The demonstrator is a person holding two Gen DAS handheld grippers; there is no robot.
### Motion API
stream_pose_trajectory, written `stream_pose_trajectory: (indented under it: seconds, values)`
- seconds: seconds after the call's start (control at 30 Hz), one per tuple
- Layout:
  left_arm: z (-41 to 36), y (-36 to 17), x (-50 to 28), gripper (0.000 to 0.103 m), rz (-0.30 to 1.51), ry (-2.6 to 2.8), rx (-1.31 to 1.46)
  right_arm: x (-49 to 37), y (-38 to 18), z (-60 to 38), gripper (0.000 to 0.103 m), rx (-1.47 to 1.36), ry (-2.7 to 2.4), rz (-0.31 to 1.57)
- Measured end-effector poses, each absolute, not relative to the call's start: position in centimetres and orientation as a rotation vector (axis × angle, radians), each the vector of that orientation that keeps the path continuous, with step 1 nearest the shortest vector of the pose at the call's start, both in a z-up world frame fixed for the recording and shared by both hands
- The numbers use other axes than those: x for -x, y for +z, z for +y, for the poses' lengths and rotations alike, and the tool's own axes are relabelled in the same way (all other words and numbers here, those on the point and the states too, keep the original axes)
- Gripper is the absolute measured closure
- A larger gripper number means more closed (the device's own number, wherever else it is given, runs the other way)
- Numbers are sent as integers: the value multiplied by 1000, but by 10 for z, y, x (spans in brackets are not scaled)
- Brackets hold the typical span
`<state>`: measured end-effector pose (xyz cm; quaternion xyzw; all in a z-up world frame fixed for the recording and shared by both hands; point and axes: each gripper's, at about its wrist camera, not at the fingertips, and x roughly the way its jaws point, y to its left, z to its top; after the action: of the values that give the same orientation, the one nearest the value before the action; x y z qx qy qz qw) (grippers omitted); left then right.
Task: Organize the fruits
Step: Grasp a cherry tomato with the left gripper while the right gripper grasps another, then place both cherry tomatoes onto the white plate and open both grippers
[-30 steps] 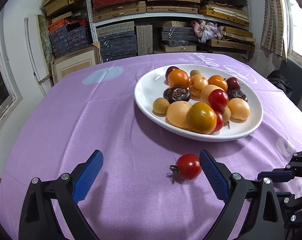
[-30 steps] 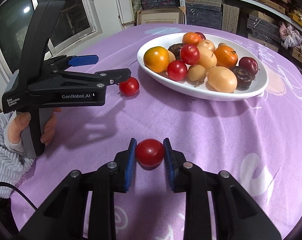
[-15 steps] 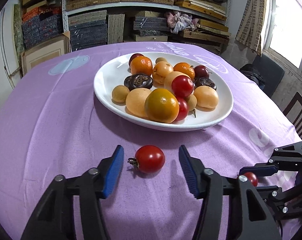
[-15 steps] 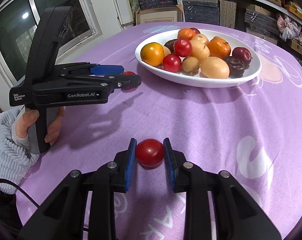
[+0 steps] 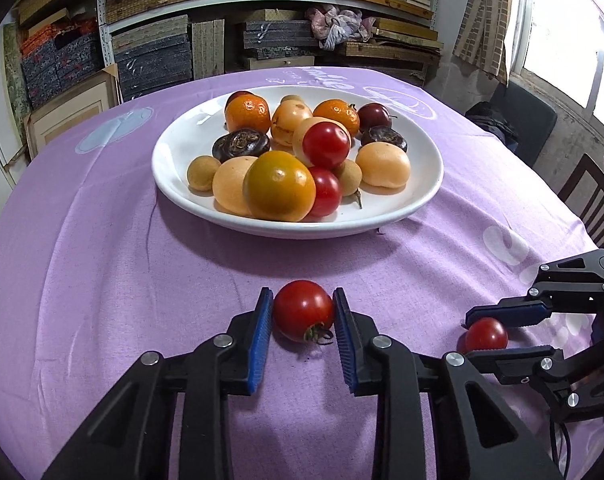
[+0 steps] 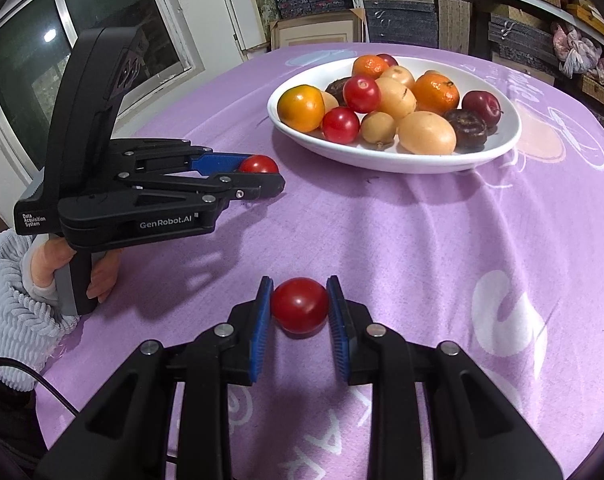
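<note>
A red cherry tomato with its stem [image 5: 302, 310] lies on the purple cloth between the blue pads of my left gripper [image 5: 302, 295]. Its jaws are closing and both pads touch the tomato's sides. In the right wrist view the same left gripper [image 6: 268, 176] points at the plate with that tomato [image 6: 258, 164] at its tip. My right gripper [image 6: 300, 282] is shut on a second red tomato [image 6: 300, 304] that rests on the cloth. In the left wrist view this right gripper [image 5: 472, 336] and its tomato [image 5: 487, 334] sit at the lower right.
A white plate [image 5: 382, 220] heaped with several oranges, tomatoes, plums and pale fruits stands mid-table [image 6: 382, 160]. A hand in a grey sleeve [image 6: 18, 312] holds the left gripper. Shelves of boxes [image 5: 262, 8] line the wall behind. A chair [image 5: 590, 196] stands at the table's right edge.
My left gripper swung to centre on the stemmed tomato and its jaws went from wide open to touching it on both sides. The right gripper stayed shut on its tomato.
</note>
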<state>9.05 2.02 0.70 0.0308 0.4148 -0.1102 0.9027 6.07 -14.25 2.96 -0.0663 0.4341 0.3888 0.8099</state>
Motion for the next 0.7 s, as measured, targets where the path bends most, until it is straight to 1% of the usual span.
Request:
stream_pose_trajectory:
  seconds: [0.5, 0.6, 0.7]
  values:
    - [20, 12, -81, 73, 845, -179, -53, -63, 35, -150, 77, 111, 809, 907]
    - [27, 38, -84, 73, 813, -175, -23, -72, 65, -169, 77, 29, 791, 829]
    - [30, 99, -95, 74, 738, -144, -62, -86, 123, -187, 77, -23, 762, 715]
